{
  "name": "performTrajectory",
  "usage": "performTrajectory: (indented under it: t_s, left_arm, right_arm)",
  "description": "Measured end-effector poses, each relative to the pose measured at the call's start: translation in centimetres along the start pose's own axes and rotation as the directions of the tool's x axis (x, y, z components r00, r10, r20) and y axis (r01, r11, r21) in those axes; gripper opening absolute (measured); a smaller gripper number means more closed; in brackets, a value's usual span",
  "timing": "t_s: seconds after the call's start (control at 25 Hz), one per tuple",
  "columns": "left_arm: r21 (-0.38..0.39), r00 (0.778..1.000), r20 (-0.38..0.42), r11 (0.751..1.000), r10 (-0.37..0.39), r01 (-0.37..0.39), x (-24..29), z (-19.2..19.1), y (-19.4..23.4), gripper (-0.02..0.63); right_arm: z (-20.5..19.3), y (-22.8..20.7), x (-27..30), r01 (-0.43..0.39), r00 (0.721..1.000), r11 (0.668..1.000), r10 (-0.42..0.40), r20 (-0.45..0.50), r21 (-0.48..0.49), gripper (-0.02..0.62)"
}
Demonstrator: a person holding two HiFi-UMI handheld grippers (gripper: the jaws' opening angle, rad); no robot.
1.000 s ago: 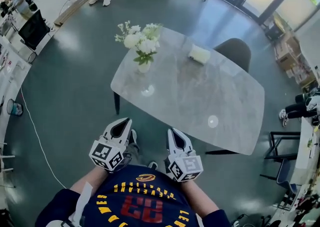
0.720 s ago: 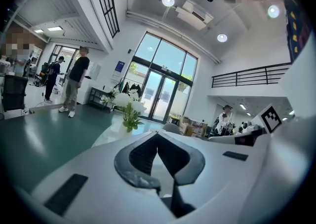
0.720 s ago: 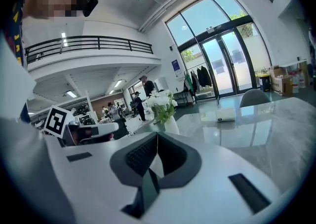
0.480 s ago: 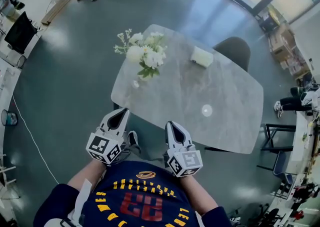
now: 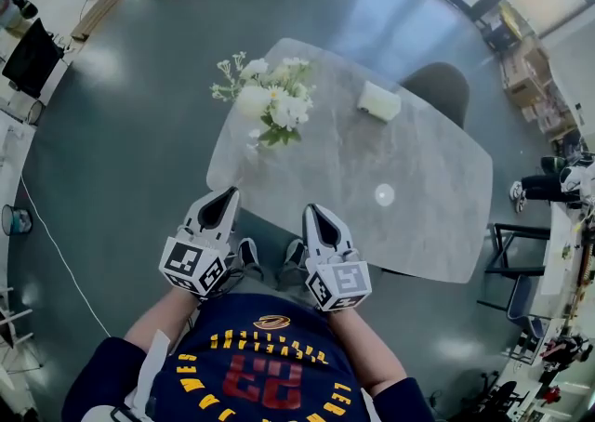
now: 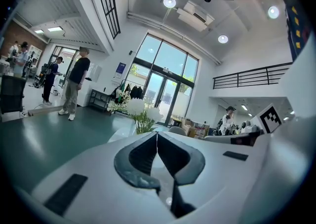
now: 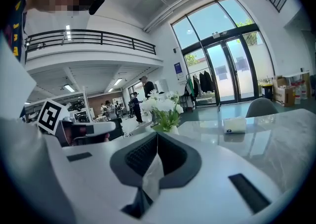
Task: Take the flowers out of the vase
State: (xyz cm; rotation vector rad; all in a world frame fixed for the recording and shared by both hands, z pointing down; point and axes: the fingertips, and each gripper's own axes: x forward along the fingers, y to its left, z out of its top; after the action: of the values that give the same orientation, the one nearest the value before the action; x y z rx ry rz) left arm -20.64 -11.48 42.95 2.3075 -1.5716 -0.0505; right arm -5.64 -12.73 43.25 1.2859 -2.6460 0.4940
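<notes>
Head view steeply overhead, gripper views low and level, sharing flowers (image 5: 275, 99)

Flowers (image 5: 272, 99) on table (image 5: 428, 164); box (image 5: 379, 101) rightward

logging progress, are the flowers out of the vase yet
Nothing done yet: the flowers stand in the vase on the table. Nothing in hand: left gripper and right gripper are shut and empty, well away from the flowers. Left: reach in, grip the flowers, lift them out.
</notes>
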Motion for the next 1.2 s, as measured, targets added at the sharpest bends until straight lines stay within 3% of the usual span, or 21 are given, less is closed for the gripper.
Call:
performTrajectory:
  t_s: [0.4,0.68,0.8,1.04,1.2]
  left_arm:
    - [0.114,0.999,-0.016,0.993,0.032,-0.030,3.9,1.0,-0.2,0.043]
    - [0.176,0.995,-0.081,0.984,0.051,-0.036,5.8,0.3,-0.2,0.081]
    - [0.201,0.993,-0.099,0.978,0.070,-0.049,7.2,0.2,-0.2,0.107]
    - [0.194,0.983,-0.151,0.978,0.109,-0.079,12.2,-0.4,-0.9,0.164]
    - [0.150,0.975,-0.186,0.984,0.121,-0.093,12.6,-1.3,1.9,0.236]
  right_arm:
    - [0.8,-2.4,3.4,-0.044,0.999,0.999,0.044,0.008,-0.006,0.008]
    - [0.4,-2.6,5.1,-0.067,0.998,0.998,0.067,0.003,0.017,0.008]
    - [0.7,-3.0,5.9,-0.074,0.997,0.997,0.074,0.011,-0.015,0.008]
    - [1.2,-7.1,7.1,-0.084,0.996,0.996,0.084,0.013,-0.011,0.008]
    - [0.8,-5.8,8.7,-0.086,0.996,0.996,0.087,0.028,-0.016,0.008]
